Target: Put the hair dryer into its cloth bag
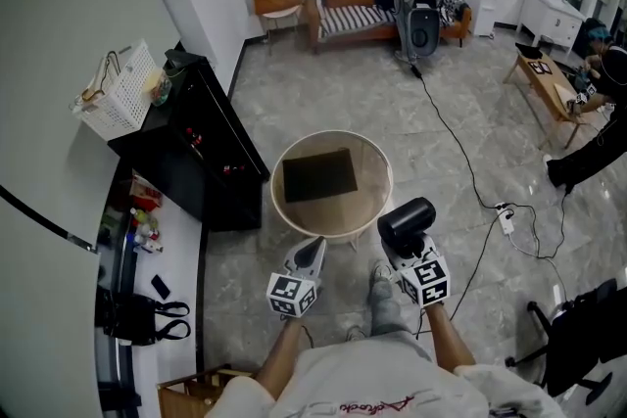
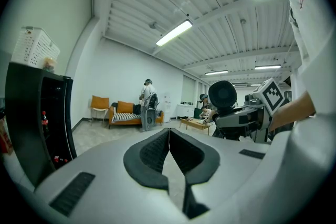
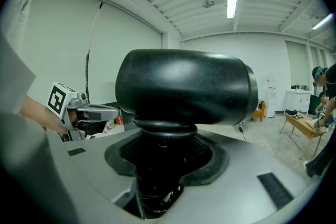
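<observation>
Left gripper point(image 1: 313, 252) is pinched shut with nothing in it, just off the near edge of the round tabletop point(image 1: 380, 173). The dark cloth bag point(image 1: 318, 175) lies flat in the middle of that tabletop. On the right, the right gripper point(image 1: 400, 255) is clamped on the black hair dryer point(image 1: 407, 220) by its handle, head up, near the tabletop's near-right edge.
</observation>
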`<state>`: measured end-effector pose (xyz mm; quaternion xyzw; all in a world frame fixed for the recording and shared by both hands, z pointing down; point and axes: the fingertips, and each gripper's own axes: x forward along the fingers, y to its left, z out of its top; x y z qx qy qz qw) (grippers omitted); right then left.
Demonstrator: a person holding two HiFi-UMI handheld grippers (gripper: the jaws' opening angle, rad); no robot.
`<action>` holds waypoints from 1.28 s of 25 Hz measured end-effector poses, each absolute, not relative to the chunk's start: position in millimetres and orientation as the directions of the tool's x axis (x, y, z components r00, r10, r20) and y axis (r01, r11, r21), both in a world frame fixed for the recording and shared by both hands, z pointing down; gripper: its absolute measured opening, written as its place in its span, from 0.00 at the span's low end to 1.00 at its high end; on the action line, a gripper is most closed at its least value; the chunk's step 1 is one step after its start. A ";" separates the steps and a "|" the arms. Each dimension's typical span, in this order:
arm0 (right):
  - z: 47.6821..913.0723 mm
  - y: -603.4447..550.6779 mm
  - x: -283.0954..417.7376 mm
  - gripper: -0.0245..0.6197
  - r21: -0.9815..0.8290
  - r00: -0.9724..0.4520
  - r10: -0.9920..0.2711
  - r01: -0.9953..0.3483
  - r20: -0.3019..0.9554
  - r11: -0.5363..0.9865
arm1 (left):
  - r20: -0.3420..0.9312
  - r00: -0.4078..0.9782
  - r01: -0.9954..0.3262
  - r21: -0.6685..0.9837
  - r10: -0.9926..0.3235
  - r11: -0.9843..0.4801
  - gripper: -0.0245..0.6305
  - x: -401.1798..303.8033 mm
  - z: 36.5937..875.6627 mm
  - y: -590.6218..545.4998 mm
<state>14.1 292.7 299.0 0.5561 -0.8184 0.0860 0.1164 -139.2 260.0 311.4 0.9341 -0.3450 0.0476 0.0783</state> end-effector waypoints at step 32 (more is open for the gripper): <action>288.5 -6.6 116.5 0.35 -0.034 -0.469 -0.839 -0.877 0.277 0.479 | 0.183 0.688 -0.724 0.101 -0.703 -0.682 0.08 -31.1 299.5 -20.8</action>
